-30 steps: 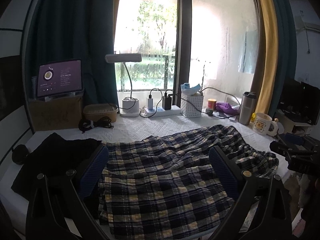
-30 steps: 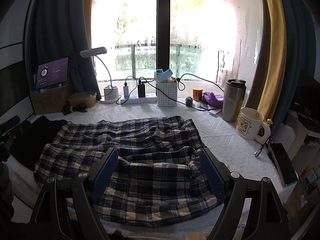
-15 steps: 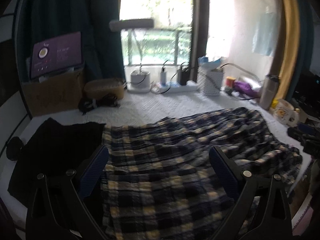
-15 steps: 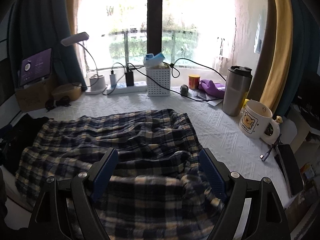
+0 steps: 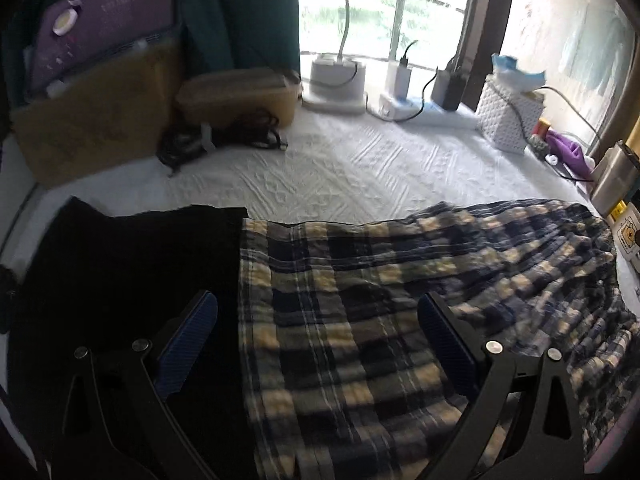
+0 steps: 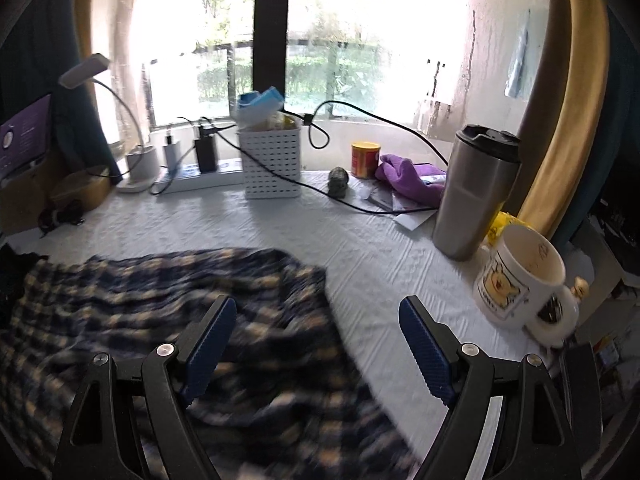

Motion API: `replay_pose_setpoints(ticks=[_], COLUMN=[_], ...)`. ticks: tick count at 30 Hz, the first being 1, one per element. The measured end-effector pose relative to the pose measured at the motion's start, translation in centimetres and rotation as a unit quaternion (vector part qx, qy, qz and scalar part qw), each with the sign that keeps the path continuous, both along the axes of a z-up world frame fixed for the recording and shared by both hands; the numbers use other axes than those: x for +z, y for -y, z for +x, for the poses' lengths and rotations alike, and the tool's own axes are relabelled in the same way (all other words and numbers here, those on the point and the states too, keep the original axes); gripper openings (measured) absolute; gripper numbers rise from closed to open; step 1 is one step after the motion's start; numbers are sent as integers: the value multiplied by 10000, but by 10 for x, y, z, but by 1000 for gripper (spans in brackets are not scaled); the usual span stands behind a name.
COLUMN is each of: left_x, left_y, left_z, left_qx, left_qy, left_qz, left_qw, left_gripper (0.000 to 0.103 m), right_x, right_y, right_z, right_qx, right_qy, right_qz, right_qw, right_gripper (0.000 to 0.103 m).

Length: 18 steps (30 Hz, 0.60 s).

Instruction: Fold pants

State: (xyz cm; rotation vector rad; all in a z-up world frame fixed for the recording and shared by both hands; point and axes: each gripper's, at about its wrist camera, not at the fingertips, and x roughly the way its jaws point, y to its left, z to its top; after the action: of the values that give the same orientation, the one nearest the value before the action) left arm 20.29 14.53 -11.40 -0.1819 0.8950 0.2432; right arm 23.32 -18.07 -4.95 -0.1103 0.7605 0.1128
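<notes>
Both grippers lowered & pushed fwd vs 1 s ago; left gripper, right gripper jaws wide, nothing held. Pants flat on desk, unfolded; grasp judged next.

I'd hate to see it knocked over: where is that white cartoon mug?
In the right wrist view, the white mug stands at the table's right edge, just in front of the steel tumbler, right of the plaid pants.
</notes>
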Motion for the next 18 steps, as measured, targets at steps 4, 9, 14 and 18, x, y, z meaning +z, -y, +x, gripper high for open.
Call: replay_pose_setpoints(ticks=[4,9,14,18], left_x=[-10,-22,-27,-27], left_y=[-6,-4,4,15], left_z=[18,34,42,44], left_qx=[-20,-141,-192,-263], left_qy=[-247,-529,-557,-459], left_qz=[85,178,289,409], left_qw=[9997,9983,9978,9978], left_gripper=[91,66,45,25], right_x=[-19,-43,-68,-83], right_y=[11,14,3,-14], right_z=[36,72,92,98], right_qx=[91,276,521,780], right_qy=[-372,-683,-1085,-1213], right_qz=[220,615,764,569], right_qw=[9990,9954,9898,9879], right_gripper=[85,84,70,50])
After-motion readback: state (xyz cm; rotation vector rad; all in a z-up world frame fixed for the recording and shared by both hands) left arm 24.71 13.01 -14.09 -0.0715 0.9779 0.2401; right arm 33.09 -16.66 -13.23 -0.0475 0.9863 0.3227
